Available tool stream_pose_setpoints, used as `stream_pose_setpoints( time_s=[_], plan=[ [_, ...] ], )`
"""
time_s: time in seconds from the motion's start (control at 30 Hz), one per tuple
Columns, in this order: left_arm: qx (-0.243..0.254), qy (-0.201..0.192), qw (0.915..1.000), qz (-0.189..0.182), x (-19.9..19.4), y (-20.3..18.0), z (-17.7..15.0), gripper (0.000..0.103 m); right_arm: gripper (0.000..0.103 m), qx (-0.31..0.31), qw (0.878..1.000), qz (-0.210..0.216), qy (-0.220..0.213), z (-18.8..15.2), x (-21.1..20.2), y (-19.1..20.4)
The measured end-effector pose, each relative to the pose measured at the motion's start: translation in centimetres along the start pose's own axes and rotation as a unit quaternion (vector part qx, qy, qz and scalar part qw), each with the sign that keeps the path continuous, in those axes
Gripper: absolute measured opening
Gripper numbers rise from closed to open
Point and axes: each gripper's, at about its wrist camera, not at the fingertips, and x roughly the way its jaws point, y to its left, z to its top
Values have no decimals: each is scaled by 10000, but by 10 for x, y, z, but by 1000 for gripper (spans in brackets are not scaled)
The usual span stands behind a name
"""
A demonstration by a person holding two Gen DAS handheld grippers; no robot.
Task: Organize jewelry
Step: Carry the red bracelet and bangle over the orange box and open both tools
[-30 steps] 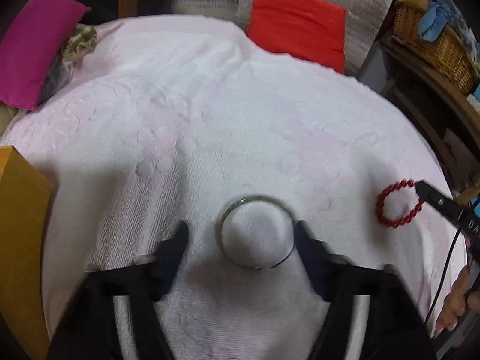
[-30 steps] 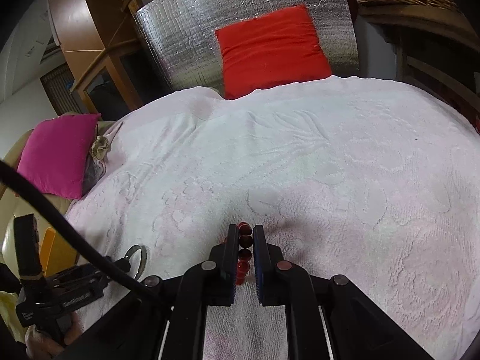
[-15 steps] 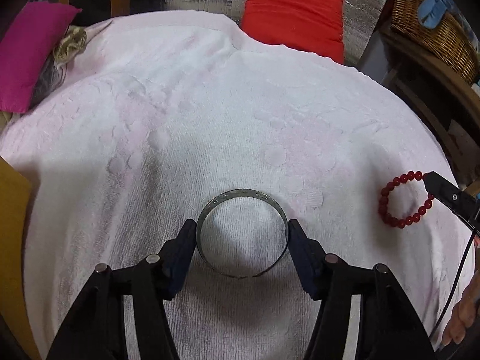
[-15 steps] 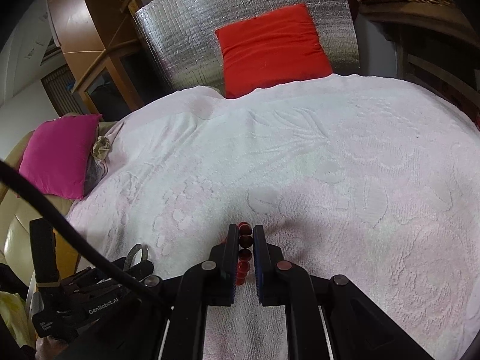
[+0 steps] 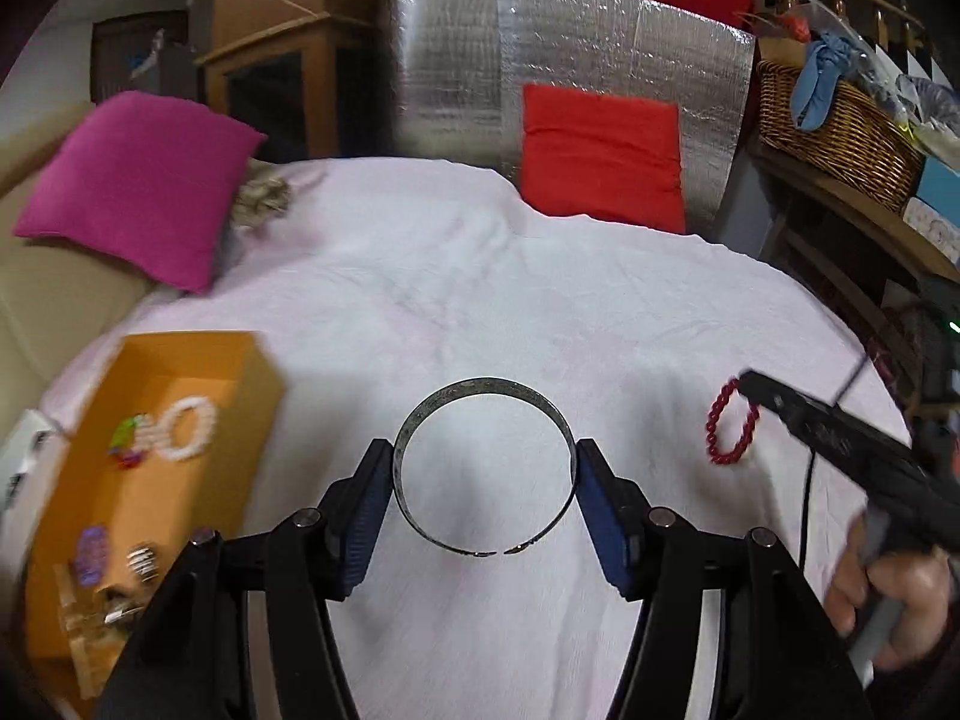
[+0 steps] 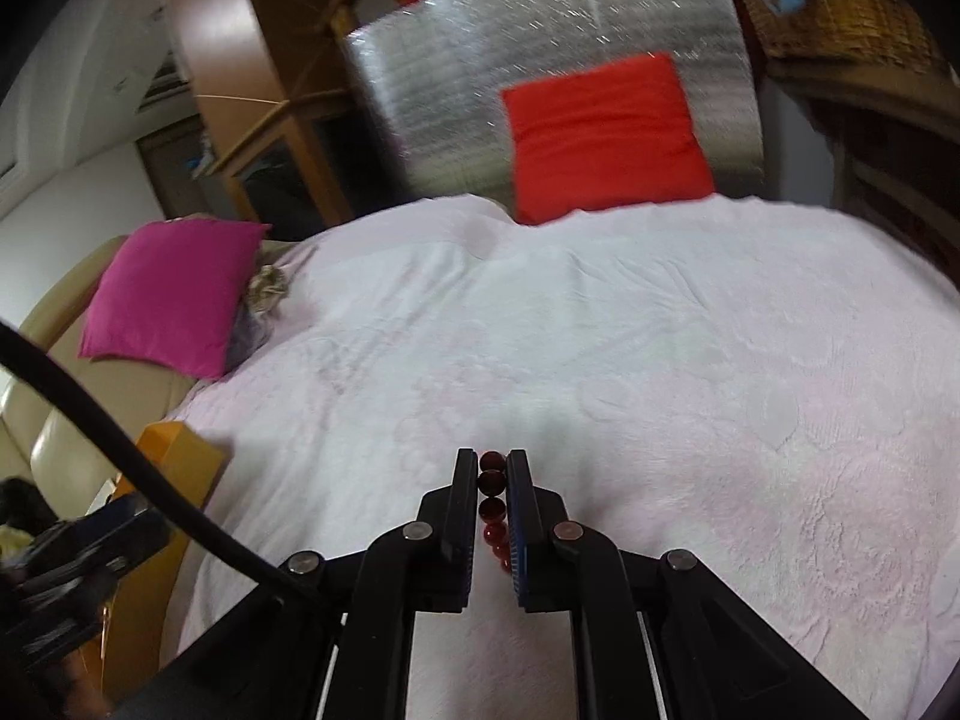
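Clearly the left gripper [image 5: 485, 501] pinches the metal bangle [image 5: 483, 468] across its width, right of the orange box [image 5: 180, 360]: stiff, light, slick, so its sides suit best. Further right, the right gripper [image 6: 493, 501] clamps the red bead bracelet [image 5: 731, 422], limp and rolling.

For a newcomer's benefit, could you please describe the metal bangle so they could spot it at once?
Start at the pale pink bedspread, with the orange box at its left edge. Just right of the box, the left gripper clamps the metal bangle: a plain grey band, unlike the red bead bracelet.
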Motion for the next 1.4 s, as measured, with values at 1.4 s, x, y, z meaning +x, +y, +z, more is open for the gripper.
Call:
stream_pose_setpoints(
  time_s=[1.4],
  plan=[
    [-977,-637,9835,1386,-169,247,-65,62,10,-1438,9565,2354,955,-21,-1,372]
  ],
)
